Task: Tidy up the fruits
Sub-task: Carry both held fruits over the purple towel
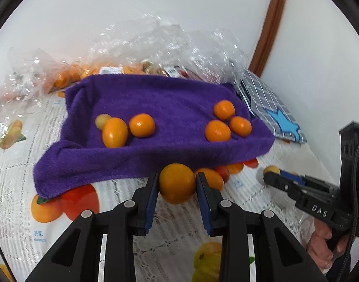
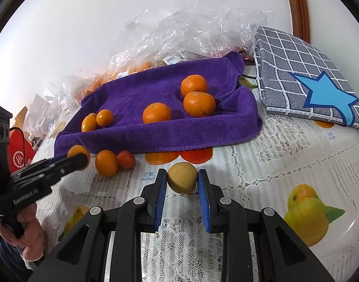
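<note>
My left gripper [image 1: 177,177] is shut on a round orange fruit [image 1: 177,188], just in front of the purple towel [image 1: 155,98]. From the right wrist view, that gripper [image 2: 79,162] sits at the towel's near-left corner. My right gripper [image 2: 182,174] is shut on a dull yellow-brown fruit [image 2: 182,181] above the tablecloth. On the towel [image 2: 155,136], three mandarins [image 2: 199,103] sit to the right and small orange fruits [image 2: 104,117] to the left. One loose orange fruit [image 2: 106,166] and a red one [image 2: 126,160] lie by the towel's front edge.
Crumpled clear plastic bags [image 2: 191,28] holding more fruit lie behind the towel against the white wall. A folded grey checked cloth with a blue star [image 2: 297,75] lies to the right. The tablecloth [image 2: 261,145] has lace over printed fruit pictures. A person's hand [image 2: 31,235] holds the left gripper.
</note>
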`<action>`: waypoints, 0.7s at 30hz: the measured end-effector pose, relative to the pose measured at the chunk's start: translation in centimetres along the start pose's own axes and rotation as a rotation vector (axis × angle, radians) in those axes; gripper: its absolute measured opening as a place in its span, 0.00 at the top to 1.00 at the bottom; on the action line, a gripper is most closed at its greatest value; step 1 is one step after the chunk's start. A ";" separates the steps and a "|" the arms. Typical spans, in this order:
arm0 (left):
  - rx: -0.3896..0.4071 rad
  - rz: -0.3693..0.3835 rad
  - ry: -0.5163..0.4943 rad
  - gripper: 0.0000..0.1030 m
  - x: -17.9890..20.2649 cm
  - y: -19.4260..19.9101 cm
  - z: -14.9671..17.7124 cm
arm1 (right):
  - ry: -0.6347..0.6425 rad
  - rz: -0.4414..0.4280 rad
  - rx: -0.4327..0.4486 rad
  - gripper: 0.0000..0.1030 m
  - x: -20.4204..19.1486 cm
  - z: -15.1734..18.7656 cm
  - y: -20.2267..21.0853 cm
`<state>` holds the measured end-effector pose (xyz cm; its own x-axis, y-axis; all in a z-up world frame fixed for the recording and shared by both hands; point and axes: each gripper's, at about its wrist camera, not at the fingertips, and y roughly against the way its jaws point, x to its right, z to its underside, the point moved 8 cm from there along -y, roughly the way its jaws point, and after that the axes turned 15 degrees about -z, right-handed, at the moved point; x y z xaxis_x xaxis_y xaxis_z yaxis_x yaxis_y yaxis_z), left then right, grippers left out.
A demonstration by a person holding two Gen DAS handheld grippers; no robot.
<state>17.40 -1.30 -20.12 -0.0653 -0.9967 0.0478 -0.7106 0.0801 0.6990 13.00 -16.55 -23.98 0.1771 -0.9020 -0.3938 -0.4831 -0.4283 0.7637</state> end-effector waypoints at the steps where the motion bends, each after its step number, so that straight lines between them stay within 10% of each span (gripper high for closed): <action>1: 0.006 -0.002 0.012 0.70 -0.2 0.1 -0.2 | -0.001 0.001 0.003 0.74 0.0 0.0 0.1; 21: 0.084 -0.121 0.232 0.70 -7.8 0.4 -3.1 | 0.069 0.079 0.097 0.74 1.1 -7.6 1.1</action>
<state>19.76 6.47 -17.98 0.1789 -0.9743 0.1370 -0.7597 -0.0483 0.6485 19.17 -18.39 -19.70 0.1924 -0.9357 -0.2959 -0.5780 -0.3517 0.7364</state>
